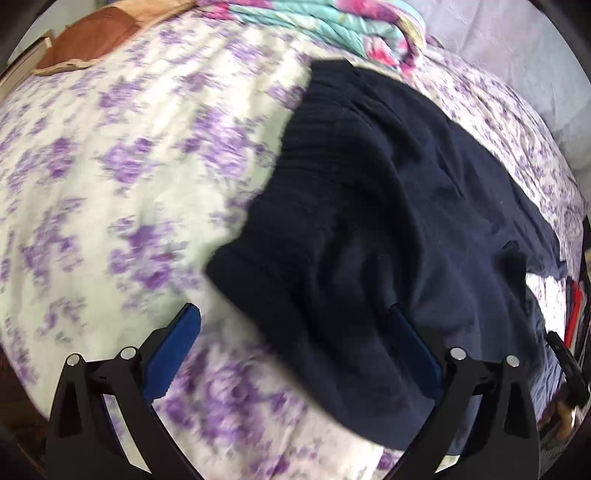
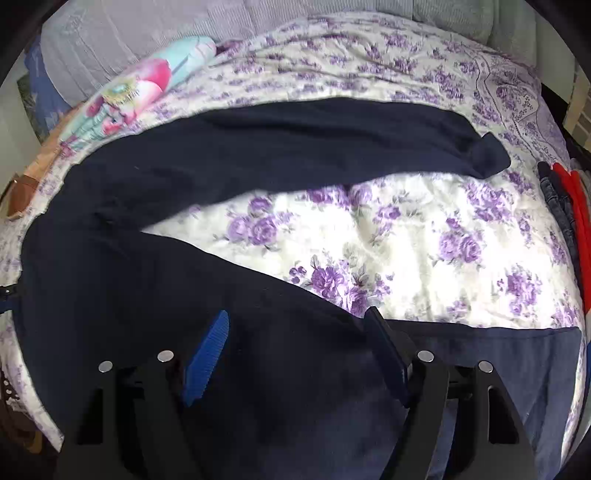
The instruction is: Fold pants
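Note:
Dark navy pants (image 1: 388, 192) lie on a bed with a purple-flowered cover (image 1: 110, 166). In the left wrist view the ribbed waistband (image 1: 295, 177) runs diagonally. Its lower corner lies between the wide-apart blue pads of my left gripper (image 1: 295, 328), which is open and presses on nothing. In the right wrist view the pants (image 2: 147, 280) spread into a V. The far leg reaches right to its cuff (image 2: 487, 155), and the near leg passes under my right gripper (image 2: 297, 325). That gripper is open above the cloth, pads clear of it.
A folded teal and pink quilt (image 2: 147, 85) lies at the head of the bed, with pale grey pillows (image 2: 129, 33) behind it. A brown item (image 1: 92, 40) sits at the bed's far corner. Red and dark clothes (image 2: 569, 214) are stacked at the right edge.

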The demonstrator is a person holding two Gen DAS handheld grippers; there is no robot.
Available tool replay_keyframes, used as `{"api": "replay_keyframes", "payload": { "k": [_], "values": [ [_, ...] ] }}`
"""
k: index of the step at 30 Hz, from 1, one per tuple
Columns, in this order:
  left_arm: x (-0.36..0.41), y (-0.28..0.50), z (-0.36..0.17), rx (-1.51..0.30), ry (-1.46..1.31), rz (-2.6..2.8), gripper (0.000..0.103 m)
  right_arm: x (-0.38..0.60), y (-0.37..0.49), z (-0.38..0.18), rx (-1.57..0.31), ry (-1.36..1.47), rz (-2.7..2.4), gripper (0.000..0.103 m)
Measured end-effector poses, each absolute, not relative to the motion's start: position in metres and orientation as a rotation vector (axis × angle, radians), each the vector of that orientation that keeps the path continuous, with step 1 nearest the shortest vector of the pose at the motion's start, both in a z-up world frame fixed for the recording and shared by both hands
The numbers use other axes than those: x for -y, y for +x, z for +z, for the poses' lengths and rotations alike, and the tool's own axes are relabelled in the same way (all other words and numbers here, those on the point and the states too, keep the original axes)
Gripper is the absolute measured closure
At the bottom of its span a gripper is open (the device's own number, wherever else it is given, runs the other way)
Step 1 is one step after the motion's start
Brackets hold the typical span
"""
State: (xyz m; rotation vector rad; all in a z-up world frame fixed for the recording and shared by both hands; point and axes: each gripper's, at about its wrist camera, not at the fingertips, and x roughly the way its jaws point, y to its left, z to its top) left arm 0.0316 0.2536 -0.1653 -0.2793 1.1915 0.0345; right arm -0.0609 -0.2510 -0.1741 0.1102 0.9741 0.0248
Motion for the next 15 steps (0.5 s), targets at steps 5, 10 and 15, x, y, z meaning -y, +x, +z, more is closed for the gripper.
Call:
{"api": "replay_keyframes", "payload": {
  "k": [5,10,15],
  "values": [
    [-0.271,-0.007,-0.148,-1.148,-0.492,0.073,0.005,0.303,-0.108,-0.143,-0.879,0.267,0.06,0.018],
    [-0.256,-0.023,-0.153,-1.156,-0.558,0.21,0.005,0.383,-0.137,-0.15,-0.835,0.407,0.029,0.018],
    [-0.236,-0.005,-0.114,-1.079,-0.489,0.248,0.005,0.46,-0.119,-0.153,-0.793,0.559,0.046,0.018]
  ]
}}
